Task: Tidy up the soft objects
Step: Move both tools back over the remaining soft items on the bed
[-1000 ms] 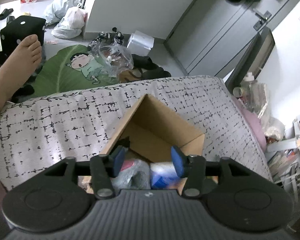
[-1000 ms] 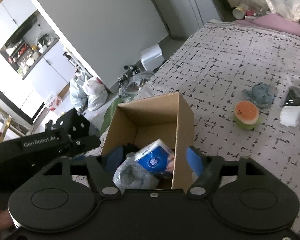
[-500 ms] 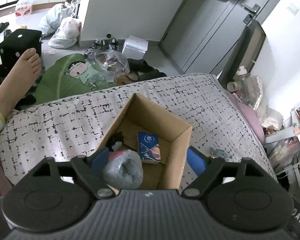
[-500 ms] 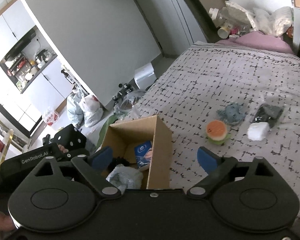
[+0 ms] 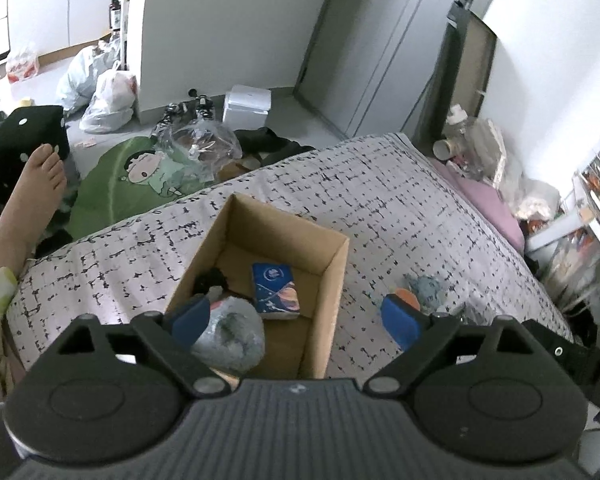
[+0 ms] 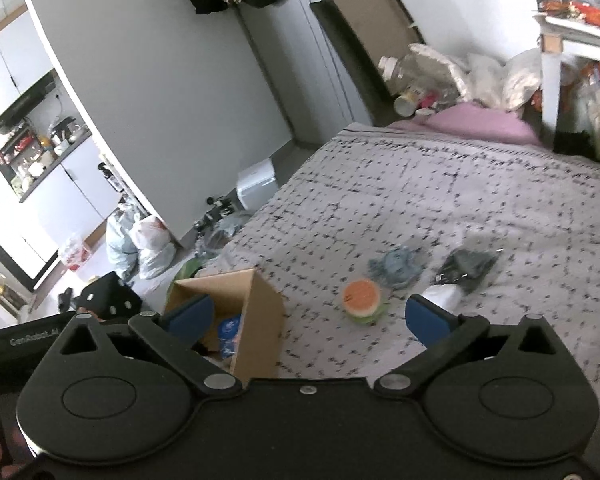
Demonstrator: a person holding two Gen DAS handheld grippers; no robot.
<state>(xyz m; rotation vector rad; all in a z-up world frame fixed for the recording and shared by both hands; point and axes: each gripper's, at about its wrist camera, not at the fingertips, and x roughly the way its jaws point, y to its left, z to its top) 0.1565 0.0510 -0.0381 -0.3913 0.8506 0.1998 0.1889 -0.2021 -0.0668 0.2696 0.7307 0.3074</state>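
Left gripper (image 5: 296, 316) and right gripper (image 6: 306, 314): jaws spread wide, both empty. Cardboard box (image 5: 336, 276) on the bed (image 5: 400, 216) holds tissue pack (image 5: 275, 290) and grey bundle (image 5: 232, 334). Round orange toy (image 6: 362, 296), blue cloth (image 6: 396, 266), dark packet (image 6: 466, 264) lie on the bedspread beside it.

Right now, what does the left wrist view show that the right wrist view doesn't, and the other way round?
Left wrist only: the box floor, with a grey bundle and a black item beside the tissue pack. Right wrist only: a white block and a dark packet on the bed. Both show the cardboard box, orange sponge and blue-grey cloth.
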